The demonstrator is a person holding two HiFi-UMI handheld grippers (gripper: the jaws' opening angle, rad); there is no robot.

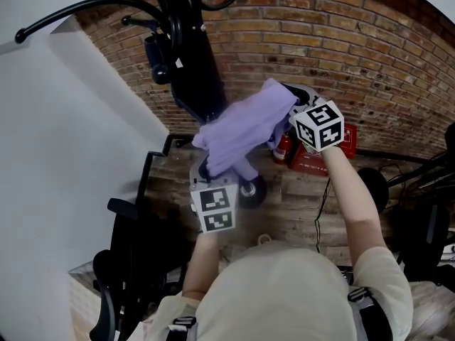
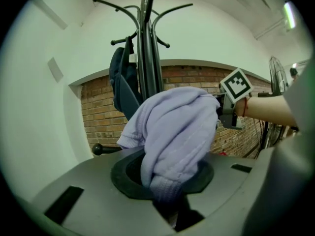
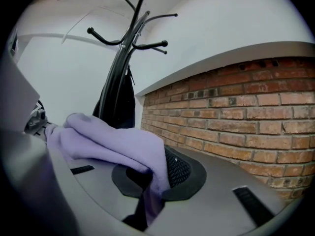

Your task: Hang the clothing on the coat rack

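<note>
A lilac garment hangs stretched between my two grippers in front of the black coat rack. My left gripper is shut on its lower end; in the left gripper view the cloth bunches up out of the jaws. My right gripper is shut on the upper end, and in the right gripper view the fabric drapes out of the jaws to the left. The rack's curved hooks rise above the garment, and a dark blue item hangs on the pole. The hooks also show in the right gripper view.
A red brick wall stands behind the rack, with a white wall at the left. A red box and a red extinguisher sit on the wooden floor. A black office chair is at lower left; dark stands and cables at right.
</note>
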